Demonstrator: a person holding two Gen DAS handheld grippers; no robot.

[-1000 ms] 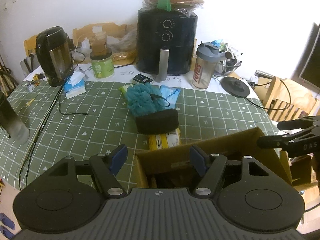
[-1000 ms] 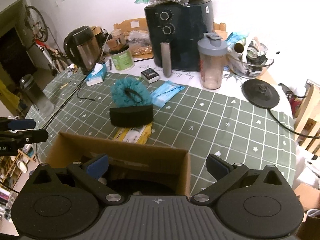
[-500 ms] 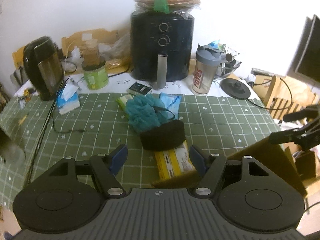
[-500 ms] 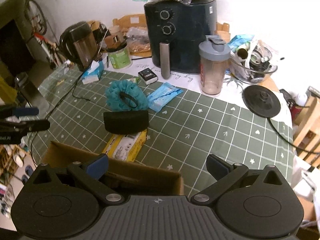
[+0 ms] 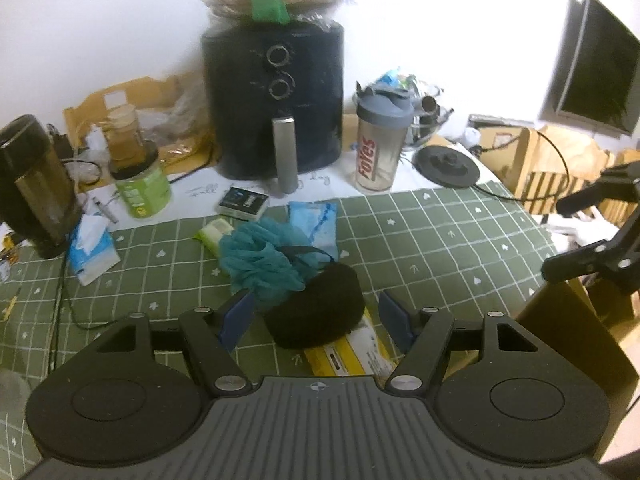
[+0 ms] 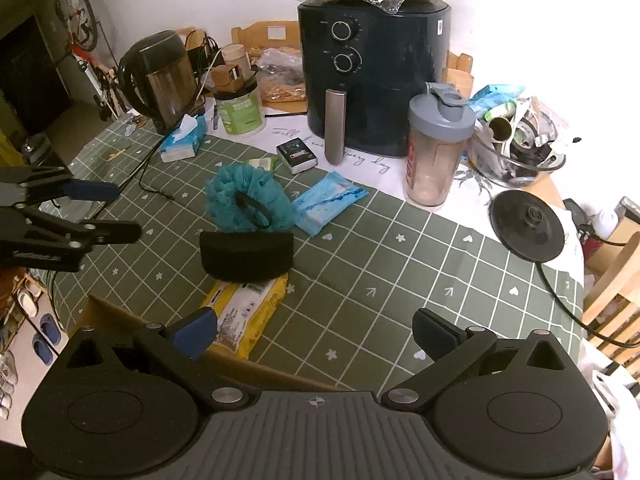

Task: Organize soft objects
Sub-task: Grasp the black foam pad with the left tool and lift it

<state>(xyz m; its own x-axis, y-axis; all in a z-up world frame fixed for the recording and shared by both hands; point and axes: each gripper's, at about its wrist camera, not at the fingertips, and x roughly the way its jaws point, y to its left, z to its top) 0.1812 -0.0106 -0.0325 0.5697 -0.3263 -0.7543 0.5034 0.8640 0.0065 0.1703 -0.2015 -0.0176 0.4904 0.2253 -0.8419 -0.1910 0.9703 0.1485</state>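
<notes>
Reaching with my left gripper (image 5: pixel 316 316), I have its fingers (image 5: pixel 236 316) spread apart and empty, framing the black pouch (image 5: pixel 316 312) that lies on the bench (image 5: pixel 440 232) just ahead; my right gripper (image 6: pixel 316 334) hangs over the near rim of the cardboard box (image 6: pixel 256 364), fingers likewise apart with nothing between them. Nearest the risk: the pouch sits partly on the yellow wipes pack (image 5: pixel 348 354), so if I close too low I judge I could pinch the slick pack along with it, or skid the pouch off it. Just beyond, the teal bath pouf (image 5: pixel 264 264) touches the pouch's far edge and its black loop lies across the top — my left-hand finger is close enough to the mesh to snag it and drag both. The blue tissue pack (image 5: pixel 316 228) lies just behind the pouf, and a loose cable (image 5: pixel 60 280) runs along the bench to the left, where a wide sweep could catch it. Further back stand the shaker bottle (image 5: pixel 380 144) and air fryer (image 5: pixel 276 100), well clear — no worry there. Against a second ago, my left view has swung off the box, which then filled the space between the fingers and now shows only as a flap at the right edge; the pouch has come from mid-bench to between my fingertips.
</notes>
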